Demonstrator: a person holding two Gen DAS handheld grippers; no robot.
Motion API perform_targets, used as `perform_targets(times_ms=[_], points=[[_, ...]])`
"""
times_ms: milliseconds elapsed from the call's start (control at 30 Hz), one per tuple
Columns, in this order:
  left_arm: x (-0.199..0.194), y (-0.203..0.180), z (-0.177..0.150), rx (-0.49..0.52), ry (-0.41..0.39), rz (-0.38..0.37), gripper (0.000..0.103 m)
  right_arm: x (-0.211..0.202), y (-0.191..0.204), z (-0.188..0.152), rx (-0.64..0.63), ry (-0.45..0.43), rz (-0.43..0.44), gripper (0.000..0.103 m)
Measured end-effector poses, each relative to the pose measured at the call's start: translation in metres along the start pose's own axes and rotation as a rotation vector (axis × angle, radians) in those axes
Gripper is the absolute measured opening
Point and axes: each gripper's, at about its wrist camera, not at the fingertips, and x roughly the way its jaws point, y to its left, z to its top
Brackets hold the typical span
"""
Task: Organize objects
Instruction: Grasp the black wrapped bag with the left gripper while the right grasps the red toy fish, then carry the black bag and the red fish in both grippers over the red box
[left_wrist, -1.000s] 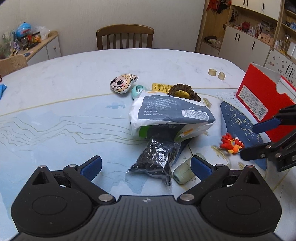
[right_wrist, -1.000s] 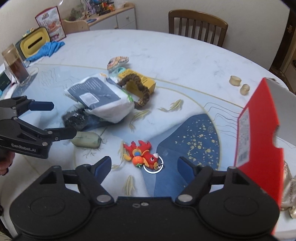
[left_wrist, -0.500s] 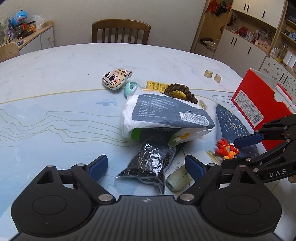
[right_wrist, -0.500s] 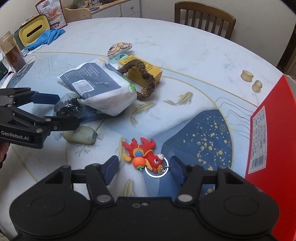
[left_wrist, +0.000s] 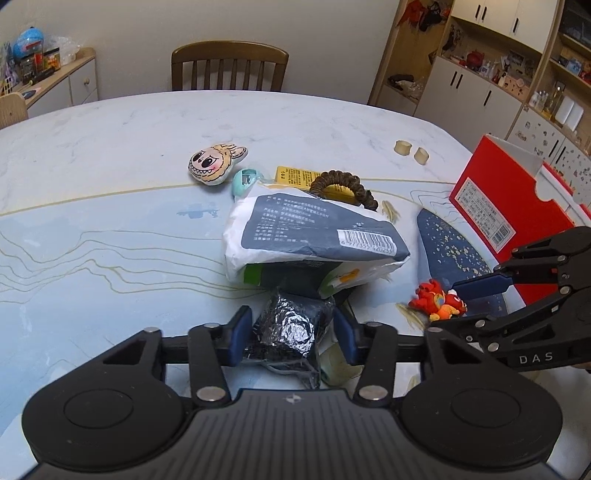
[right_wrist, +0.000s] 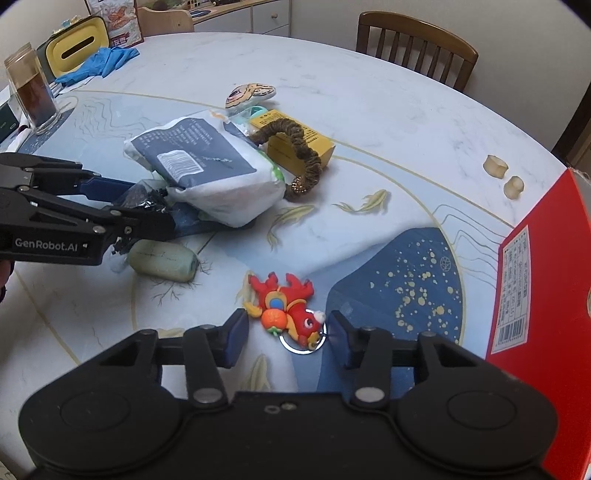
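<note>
My left gripper (left_wrist: 291, 338) has its jaws on both sides of a crinkly black packet (left_wrist: 288, 332), narrowed around it; the packet lies on the table under a white and dark-blue bag (left_wrist: 310, 236). From the right wrist view the left gripper (right_wrist: 122, 206) reaches into that packet (right_wrist: 144, 197). My right gripper (right_wrist: 286, 338) straddles a red dragon keychain toy (right_wrist: 286, 306) with gaps on both sides. A red box (right_wrist: 546, 280) stands at the right.
A pale green pouch (right_wrist: 162, 260) lies by the left gripper. A brown scrunchie (right_wrist: 299, 155), yellow box (right_wrist: 299, 144), cartoon-face plush (left_wrist: 212, 166), teal item (left_wrist: 245, 181) and two small beige cylinders (right_wrist: 502, 175) lie behind. A glass jar (right_wrist: 31, 92) and blue cloth (right_wrist: 99, 62) sit far left.
My left gripper moved forward and narrowed around the black packet. My right gripper moved forward and narrowed so the dragon toy sits between its fingers.
</note>
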Motion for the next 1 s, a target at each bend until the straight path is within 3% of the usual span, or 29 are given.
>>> perform_targets(times_ms=[233,500,533,1000], points=[[-0.006,-0.001,0.000,0.003,0.003,0.004,0.037,-0.005,-0.002,-0.001,0.021,-0.015,-0.005,0.041],[-0.019,-0.004,-0.001,-0.012,-0.008,-0.011,0.036,-0.013,-0.003,-0.006,0.050,-0.018,0.001,0.040],[-0.021,-0.005,-0.001,-0.011,-0.009,-0.013,0.036,-0.014,-0.003,-0.007,0.053,-0.020,0.002,0.034],[-0.040,-0.025,-0.001,0.001,-0.010,-0.034,0.036,-0.044,-0.010,-0.025,0.112,-0.047,0.018,0.035]])
